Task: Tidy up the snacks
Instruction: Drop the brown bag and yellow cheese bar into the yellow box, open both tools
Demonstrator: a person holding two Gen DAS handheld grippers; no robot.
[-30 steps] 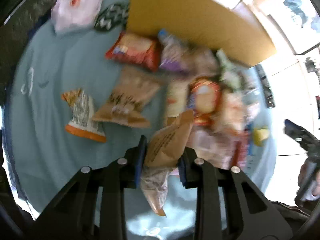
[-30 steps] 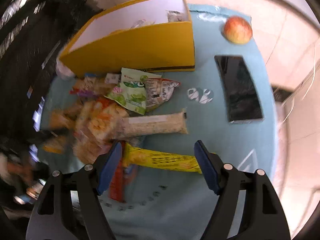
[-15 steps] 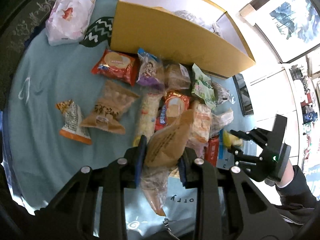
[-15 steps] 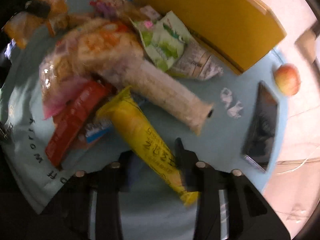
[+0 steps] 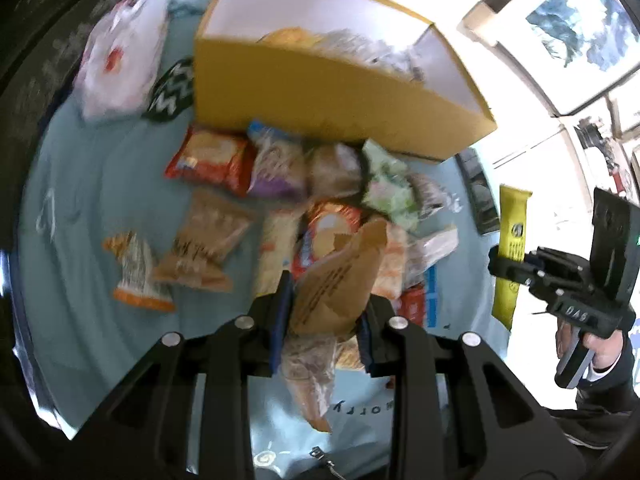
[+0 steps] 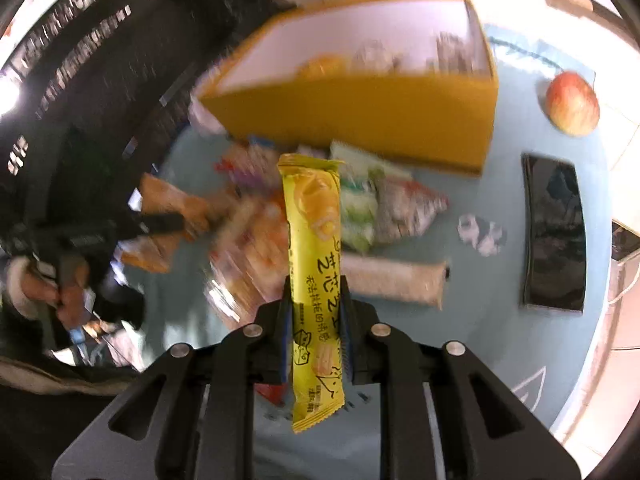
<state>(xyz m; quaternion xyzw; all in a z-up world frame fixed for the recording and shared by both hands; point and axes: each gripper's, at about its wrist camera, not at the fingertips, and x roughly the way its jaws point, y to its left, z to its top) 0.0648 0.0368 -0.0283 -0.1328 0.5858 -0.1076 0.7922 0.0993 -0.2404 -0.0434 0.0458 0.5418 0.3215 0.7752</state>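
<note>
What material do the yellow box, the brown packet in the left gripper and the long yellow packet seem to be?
Yellow box: likely cardboard, matte, with flat stiff walls and a pale inside.
Brown packet: looks like kraft paper, dull, creased, with a clear plastic part below.
Long yellow packet: probably plastic film, slightly glossy, with a crimped, serrated end.

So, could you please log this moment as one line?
left gripper: shut on brown packet | right gripper: closing on yellow snack bar | yellow box: part-filled

Home: framed picture [image 5: 568, 20], apple [image 6: 573, 103], tablecloth [image 5: 80, 208].
</note>
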